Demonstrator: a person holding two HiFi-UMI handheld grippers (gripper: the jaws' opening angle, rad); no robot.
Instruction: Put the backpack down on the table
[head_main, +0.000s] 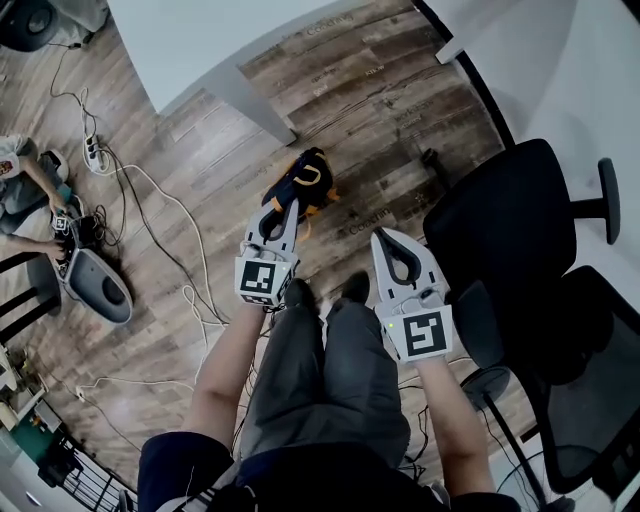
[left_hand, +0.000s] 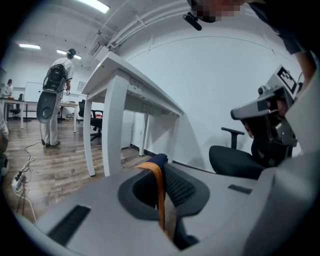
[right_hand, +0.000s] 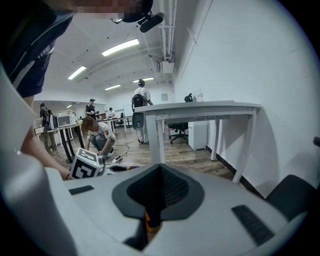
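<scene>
Right, the left tongs (head_main: 287, 210) are pressed together on the orange strap (left_hand: 159, 192) of the backpack (head_main: 302, 186). The strap runs straight down through the pads, with dark navy fabric bunched behind it. From the head view, the backpack sits at twelve o'clock from those tongs, a navy bundle with orange trim over the wooden floor (head_main: 150, 260). Whether it is clear of the boards I cannot tell.

Over to the right tongs (head_main: 384, 237): closed tip to tip with nothing pinched between them, held beside the left pair at roughly three o'clock from them and apart from the backpack. Both point away from the person and a little downward.

The white counter (head_main: 190, 40) lies at eleven o'clock in the head view, well apart from the backpack, with one leg (head_main: 258, 102) slanting down toward it. A black office chair (head_main: 505, 235) stands at three o'clock. At nine o'clock a person (head_main: 18, 190) crouches on the floor among loose cables, with a power strip (head_main: 93, 153) close by.
</scene>
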